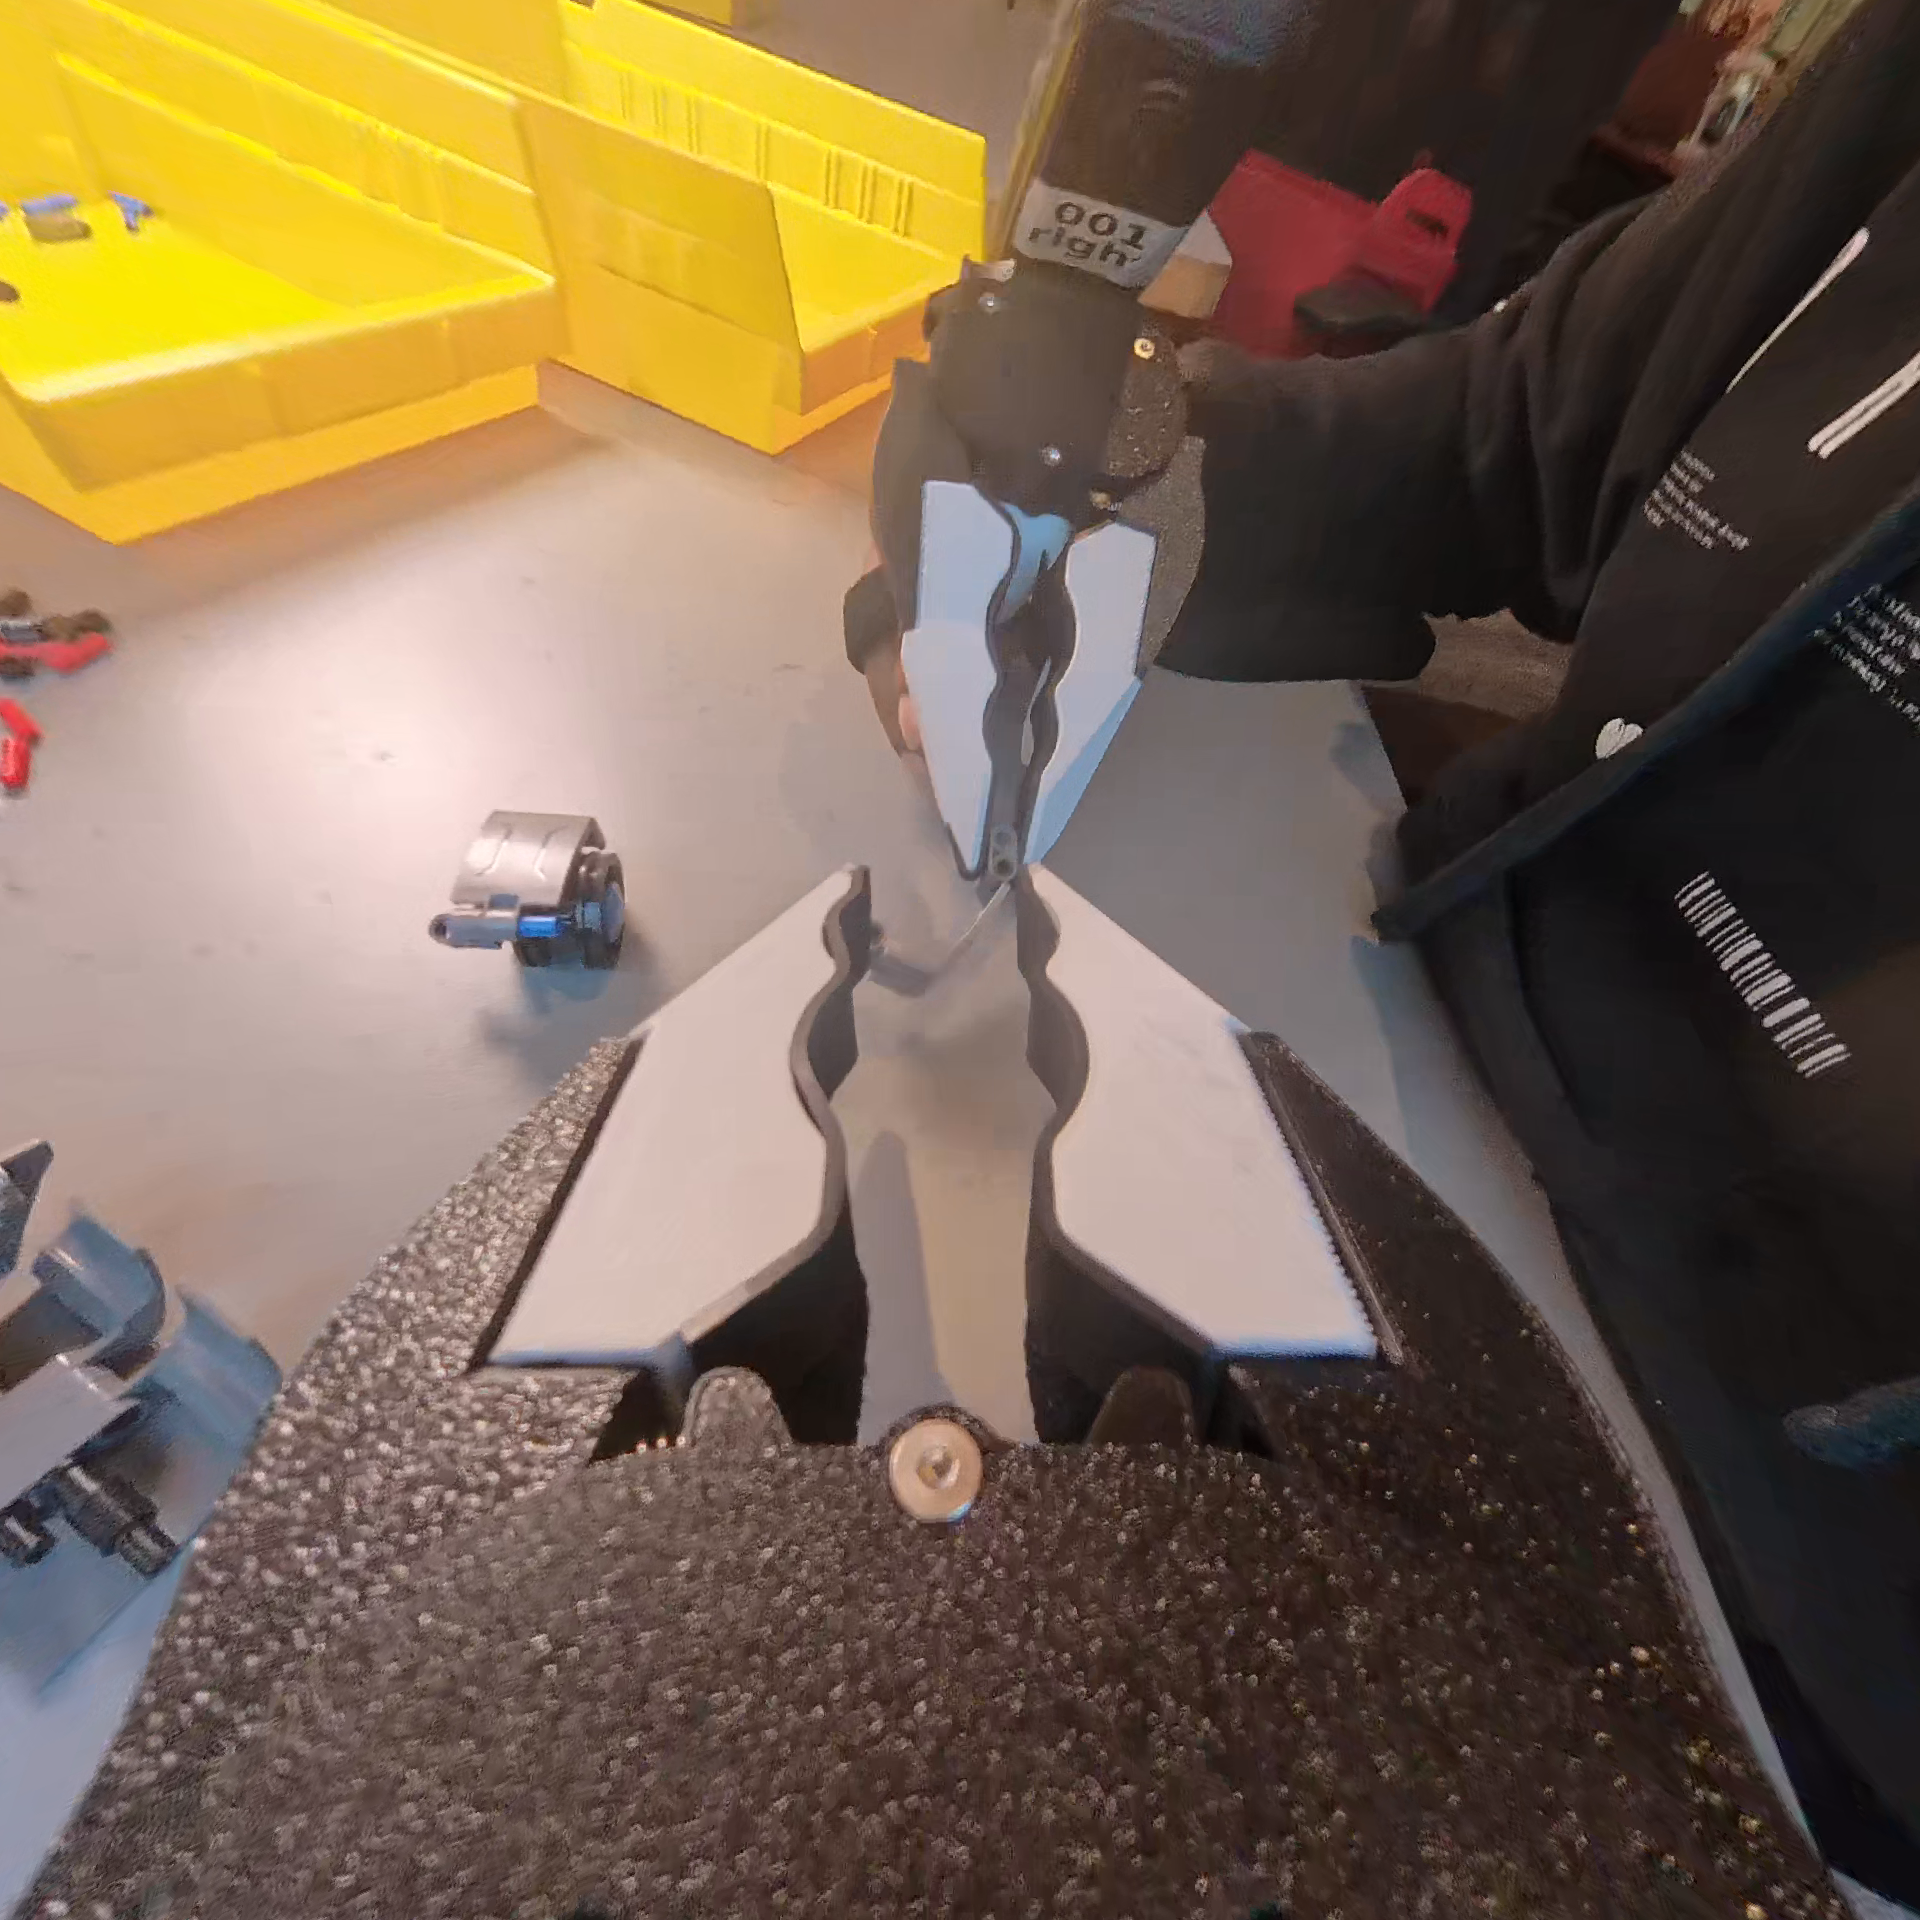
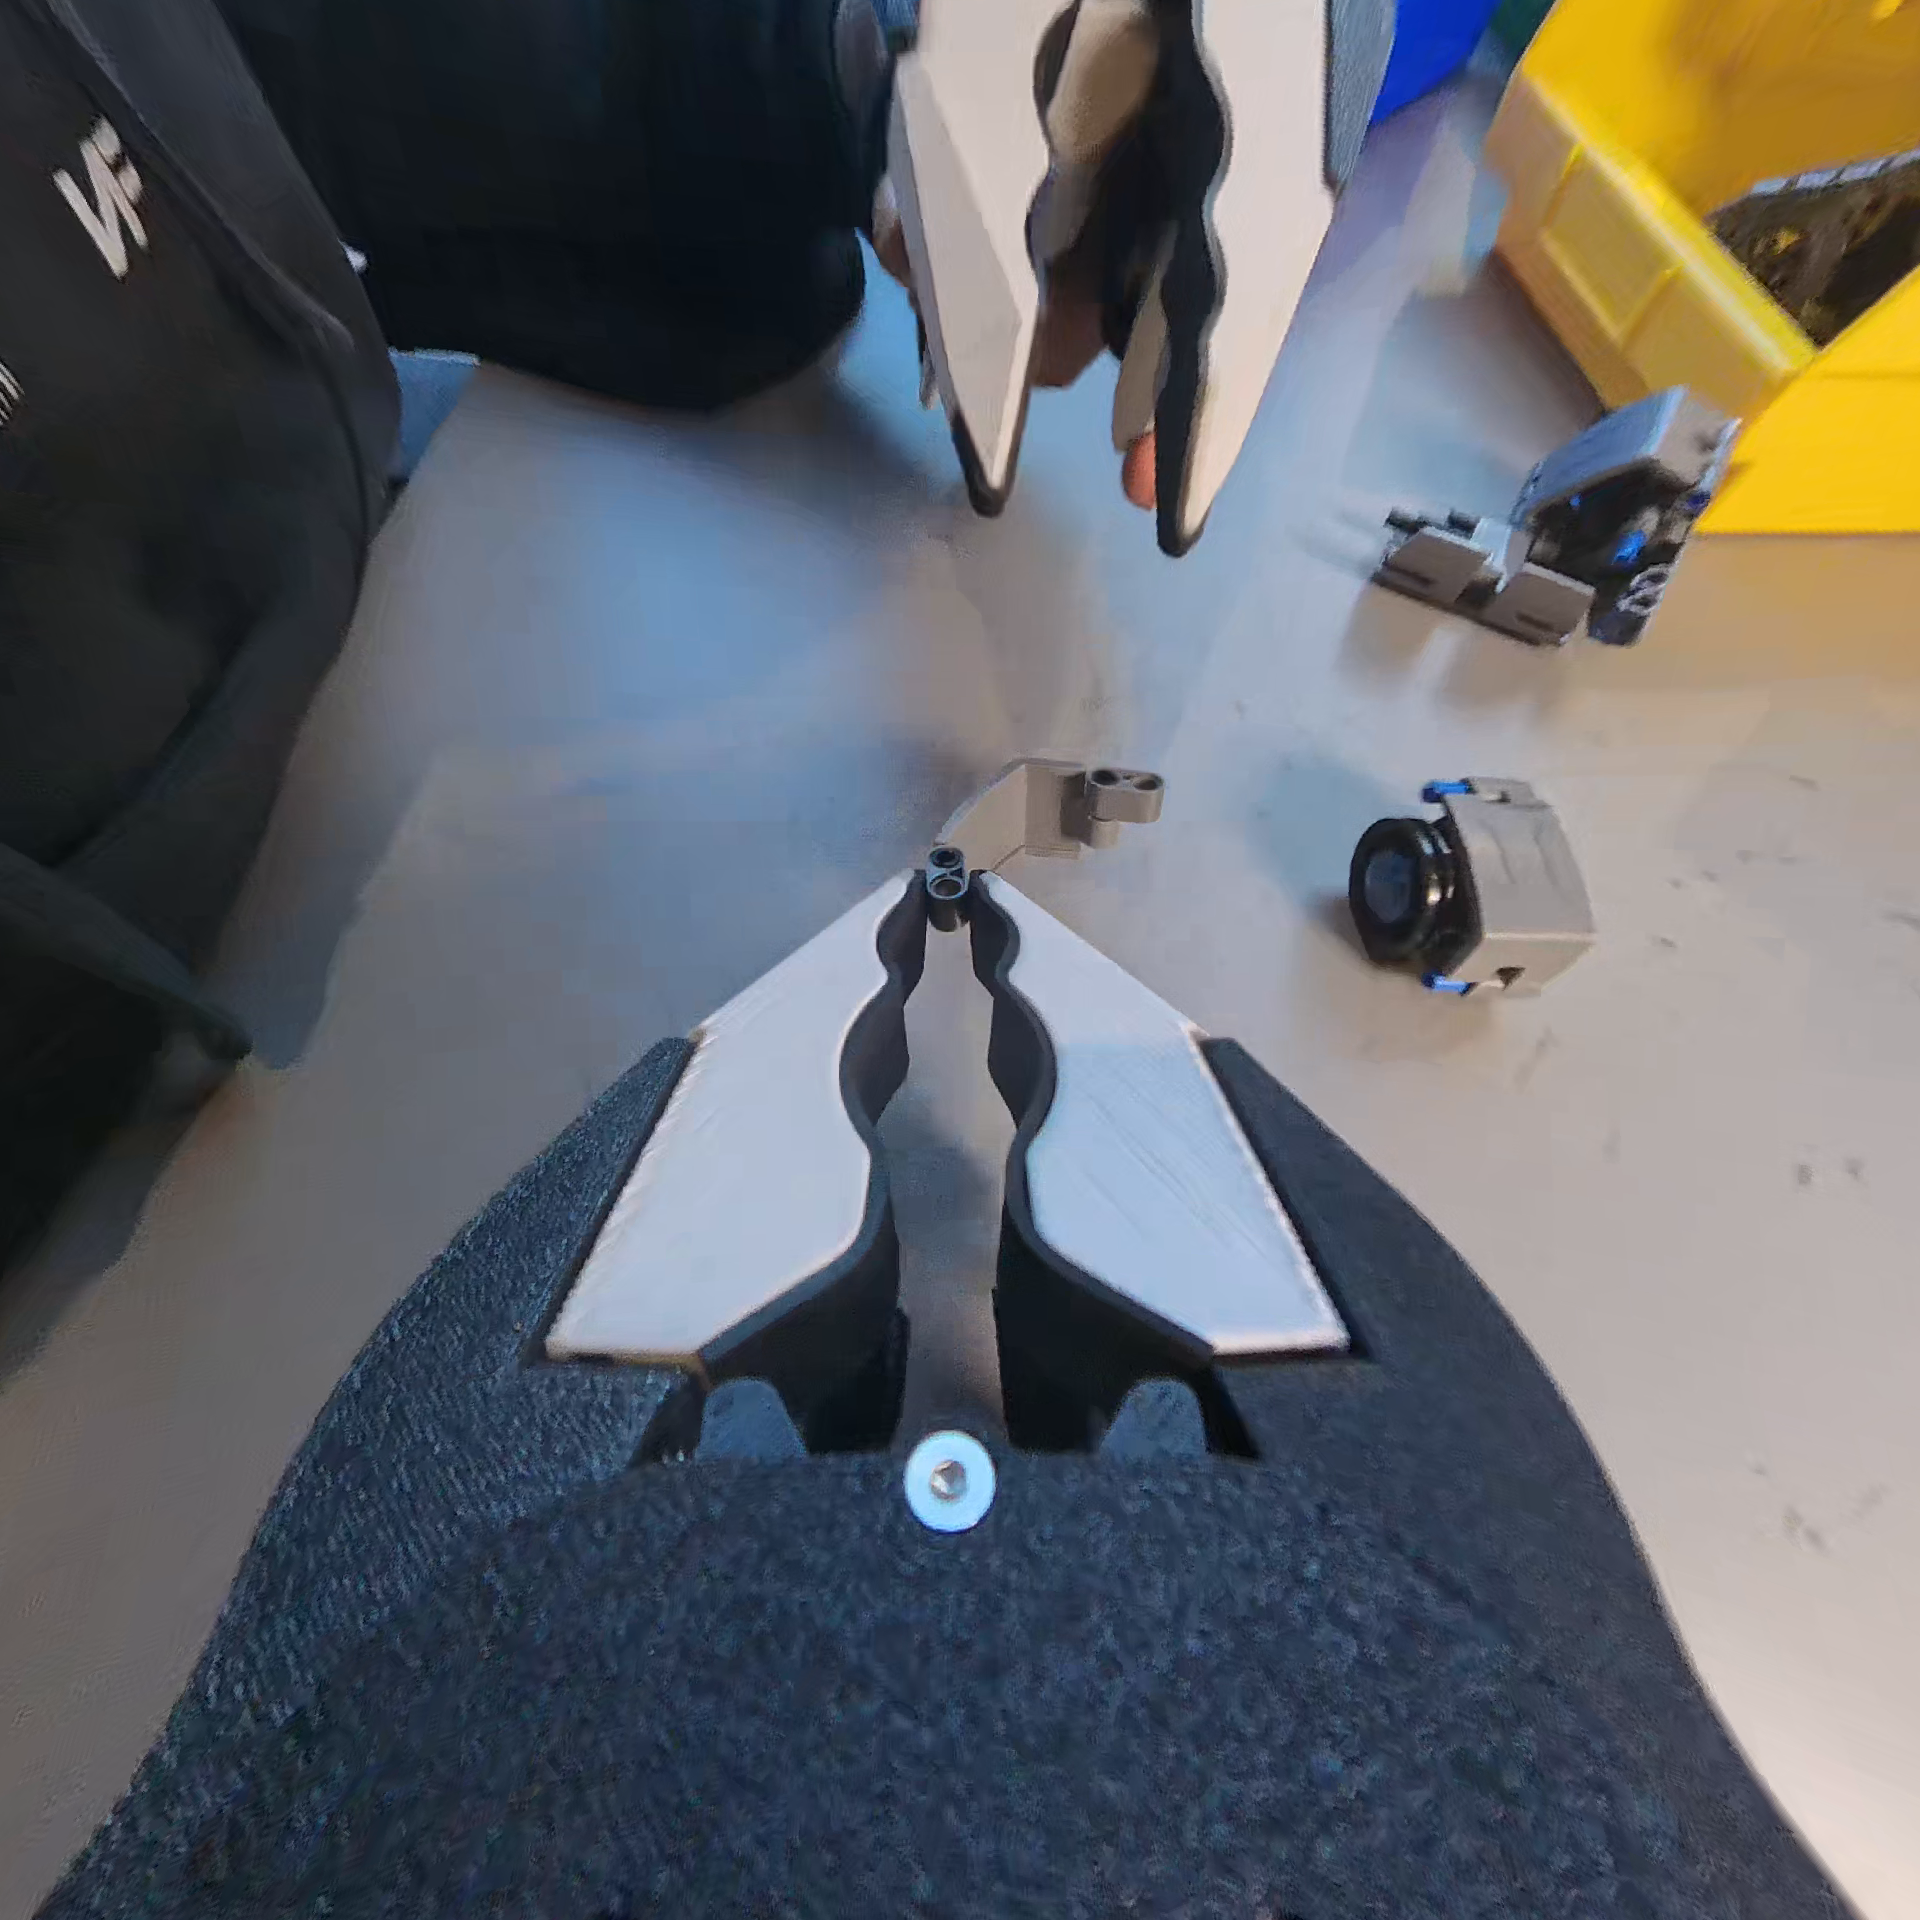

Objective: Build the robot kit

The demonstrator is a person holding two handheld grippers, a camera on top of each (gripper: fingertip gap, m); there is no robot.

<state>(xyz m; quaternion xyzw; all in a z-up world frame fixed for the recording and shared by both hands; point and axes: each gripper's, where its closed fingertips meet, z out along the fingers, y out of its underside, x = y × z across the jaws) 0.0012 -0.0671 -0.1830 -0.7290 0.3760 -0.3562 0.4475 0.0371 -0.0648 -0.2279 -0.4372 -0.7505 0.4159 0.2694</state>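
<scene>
The right tongs (image 2: 951,891), centre frame, are clamped on a small black connector (image 2: 948,883) joined to a grey panel piece (image 2: 1029,821), so that grip should hold firm while the left tongs (image 1: 940,883) stand apart around it above the counter (image 2: 675,675).

Each camera sits on its own tool, close above the grey worktop (image 1: 312,748). The two face each other (nearly nose to nose); both see the small wheel piece (image 1: 540,888) (image 2: 1470,899).

Small dark grey two-hole connector (image 2: 947,891), clamped between the right gripper (image 2: 948,896) fingertips, above the grey table (image 2: 623,675). A curved grey panel piece (image 2: 1023,812) extends from the connector, towards the wheel assembly (image 2: 1465,902).
</scene>
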